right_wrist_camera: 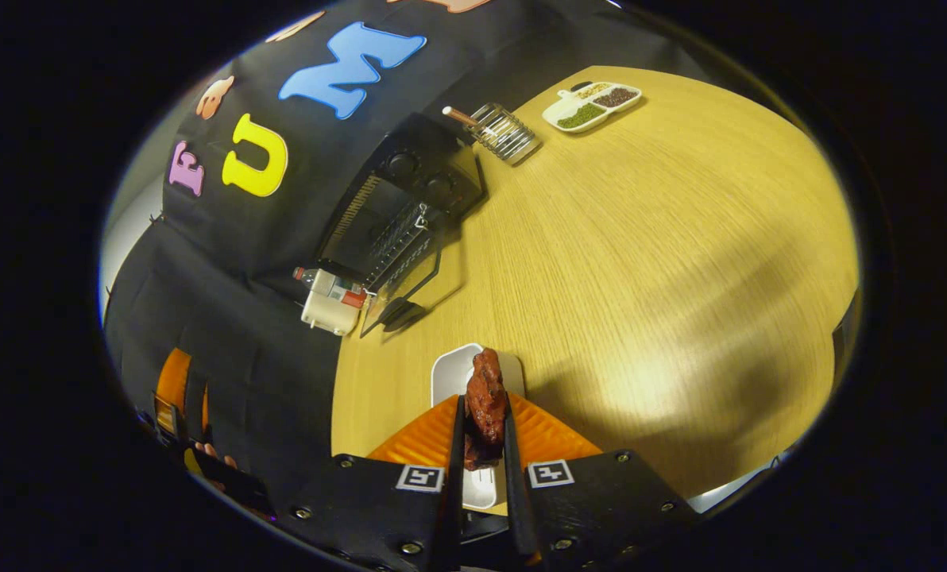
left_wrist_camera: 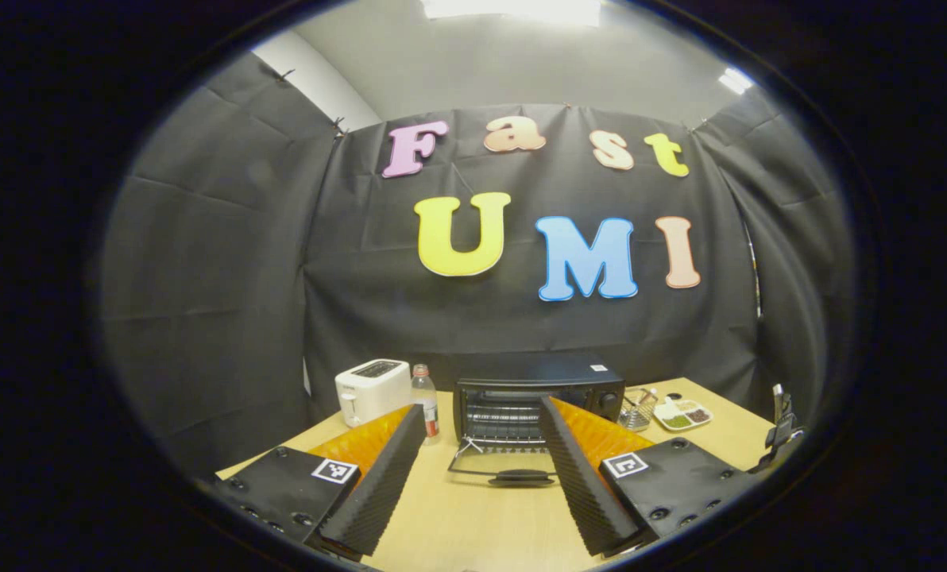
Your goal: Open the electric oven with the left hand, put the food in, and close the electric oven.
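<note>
The black electric oven [left_wrist_camera: 537, 393] stands at the back of the table with its door [left_wrist_camera: 513, 470] folded down flat, and its wire rack shows inside. My left gripper [left_wrist_camera: 481, 413] is open in front of it, holding nothing. In the right gripper view the oven [right_wrist_camera: 410, 191] lies up to the left, door [right_wrist_camera: 398, 306] down. My right gripper [right_wrist_camera: 483, 403] is shut on a reddish-brown piece of meat [right_wrist_camera: 485, 381], held above a white plate [right_wrist_camera: 451, 369].
A white toaster [left_wrist_camera: 373, 389] and a small bottle [left_wrist_camera: 424, 401] stand left of the oven. To its right stand a wire basket [left_wrist_camera: 636, 407] and a divided dish [left_wrist_camera: 682, 413] of beans. The wooden table [right_wrist_camera: 648, 262] spreads to the right.
</note>
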Tool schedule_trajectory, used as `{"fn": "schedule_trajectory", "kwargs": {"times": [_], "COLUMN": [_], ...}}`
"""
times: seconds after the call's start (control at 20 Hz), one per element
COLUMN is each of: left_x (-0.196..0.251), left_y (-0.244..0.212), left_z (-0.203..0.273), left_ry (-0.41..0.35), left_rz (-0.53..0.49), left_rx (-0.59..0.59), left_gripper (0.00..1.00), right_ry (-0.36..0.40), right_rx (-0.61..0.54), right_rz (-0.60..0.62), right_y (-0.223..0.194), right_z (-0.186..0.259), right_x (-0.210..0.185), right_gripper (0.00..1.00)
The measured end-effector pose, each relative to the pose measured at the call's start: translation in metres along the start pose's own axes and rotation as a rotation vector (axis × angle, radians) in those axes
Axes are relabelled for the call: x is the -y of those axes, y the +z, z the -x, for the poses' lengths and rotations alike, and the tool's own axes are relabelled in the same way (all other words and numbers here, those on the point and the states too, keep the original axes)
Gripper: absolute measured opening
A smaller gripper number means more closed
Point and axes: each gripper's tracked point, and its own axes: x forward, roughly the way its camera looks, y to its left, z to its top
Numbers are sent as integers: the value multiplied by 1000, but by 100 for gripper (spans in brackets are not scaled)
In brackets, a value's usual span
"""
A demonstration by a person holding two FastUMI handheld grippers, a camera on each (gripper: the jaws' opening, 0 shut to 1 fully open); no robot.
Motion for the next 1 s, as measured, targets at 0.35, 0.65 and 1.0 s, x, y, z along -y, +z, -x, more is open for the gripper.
{"fn": "schedule_trajectory", "kwargs": {"times": [0.35, 0.65, 1.0], "left_x": [-3, -6, -29], "left_y": [-12, -16, -20], "left_z": [7, -11, -46], "left_ry": [32, 1, -23], "left_rz": [10, -6, 11], "left_rx": [-23, -15, -18], "left_gripper": [100, 100, 99], "right_ry": [14, 35, 64], "right_rx": [-1, 57, 97], "right_rz": [64, 104, 116], "right_y": [12, 34, 55], "right_z": [27, 28, -4], "right_x": [-18, -60, -111], "right_gripper": [8, 9, 9]}}
